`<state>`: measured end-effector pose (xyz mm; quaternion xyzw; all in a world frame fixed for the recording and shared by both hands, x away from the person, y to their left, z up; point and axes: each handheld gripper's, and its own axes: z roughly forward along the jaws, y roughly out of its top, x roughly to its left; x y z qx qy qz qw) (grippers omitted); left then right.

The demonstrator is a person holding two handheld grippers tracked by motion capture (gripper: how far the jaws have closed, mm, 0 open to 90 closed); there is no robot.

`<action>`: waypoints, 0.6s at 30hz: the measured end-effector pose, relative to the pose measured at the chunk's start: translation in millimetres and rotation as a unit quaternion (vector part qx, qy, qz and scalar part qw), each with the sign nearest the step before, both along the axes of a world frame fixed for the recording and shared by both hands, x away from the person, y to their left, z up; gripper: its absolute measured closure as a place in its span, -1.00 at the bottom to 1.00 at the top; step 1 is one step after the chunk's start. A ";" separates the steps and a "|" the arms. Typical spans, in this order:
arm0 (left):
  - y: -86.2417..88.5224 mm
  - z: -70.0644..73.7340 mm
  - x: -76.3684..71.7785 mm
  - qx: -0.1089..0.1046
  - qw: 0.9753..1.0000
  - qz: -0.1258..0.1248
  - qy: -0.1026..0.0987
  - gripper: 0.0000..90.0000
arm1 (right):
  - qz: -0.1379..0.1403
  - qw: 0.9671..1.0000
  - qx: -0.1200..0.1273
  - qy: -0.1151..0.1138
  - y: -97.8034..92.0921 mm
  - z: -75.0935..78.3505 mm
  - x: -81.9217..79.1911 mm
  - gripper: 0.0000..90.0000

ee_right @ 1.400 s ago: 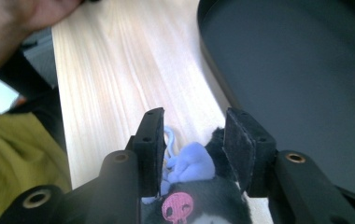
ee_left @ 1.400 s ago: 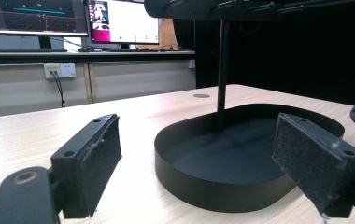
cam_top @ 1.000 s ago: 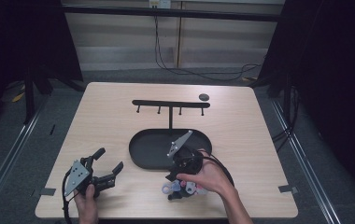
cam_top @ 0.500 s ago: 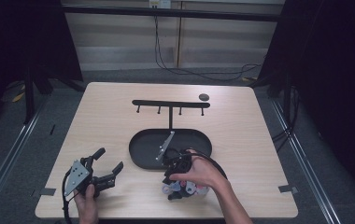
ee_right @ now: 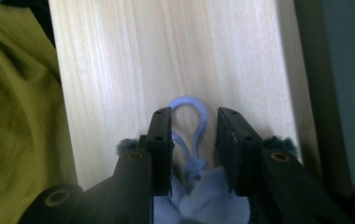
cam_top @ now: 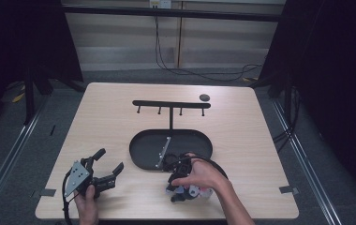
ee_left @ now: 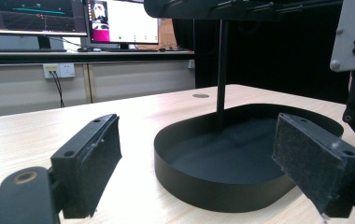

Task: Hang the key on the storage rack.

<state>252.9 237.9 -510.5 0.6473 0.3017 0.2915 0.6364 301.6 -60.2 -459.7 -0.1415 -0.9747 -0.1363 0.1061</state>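
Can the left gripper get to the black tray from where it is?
Probably yes. The left gripper is open and points at the black tray, with bare table between them. The right gripper, busy with a blue clip, sits off to the side.

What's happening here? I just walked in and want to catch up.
A person works at a wooden table with a gripper in each hand. The right gripper has its jaws around a light blue clip loop on a fluffy pale blue item near the front edge. The left gripper hangs open beside the black oval tray with its hook rack.
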 end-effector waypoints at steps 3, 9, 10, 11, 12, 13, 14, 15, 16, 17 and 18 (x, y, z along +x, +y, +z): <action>0.2 0.1 0.1 0.001 1.000 0.001 -0.001 -0.67 | 0.010 1.000 -0.011 0.004 2.1 -3.2 -1.0 0.50; -0.7 -0.2 -0.1 -0.005 1.000 -0.002 0.001 -0.66 | 0.016 0.999 -0.027 0.002 3.9 -8.0 -1.4 0.72; -0.7 -0.1 -0.1 -0.005 1.000 -0.002 0.001 -0.67 | 0.015 0.999 -0.029 0.001 4.0 -8.3 -1.4 0.78; -0.8 -0.2 -0.1 -0.005 1.000 -0.002 0.001 -0.67 | 0.015 0.999 -0.030 0.000 3.9 -8.3 -1.5 0.82; -0.7 -0.1 0.0 -0.005 1.000 -0.002 0.001 -0.67 | 0.016 0.999 -0.029 -0.002 3.4 -8.6 -1.1 0.84; -0.8 -0.1 -0.1 -0.005 1.000 -0.002 0.001 -0.67 | 0.014 0.999 -0.030 0.000 2.9 -8.7 -1.0 0.88; -0.8 -0.2 -0.1 -0.006 1.000 -0.002 0.001 -0.67 | 0.014 0.999 -0.030 0.000 2.9 -8.7 -1.0 0.88; -0.8 -0.1 -0.2 -0.005 1.000 -0.002 0.001 -0.67 | 0.015 0.999 -0.032 -0.001 2.9 -8.4 -1.0 0.88; -0.8 -0.2 -0.1 -0.005 1.000 -0.002 0.001 -0.67 | 0.019 0.999 -0.036 -0.002 3.5 -7.9 -1.8 0.80; -0.8 -0.2 -0.2 -0.005 1.000 -0.002 0.001 -0.67 | 0.023 0.999 -0.039 -0.005 3.7 -7.8 -2.2 0.79; -0.8 -0.2 -0.1 -0.005 1.000 -0.003 0.001 -0.67 | 0.023 0.999 -0.039 -0.005 3.7 -7.8 -2.2 0.79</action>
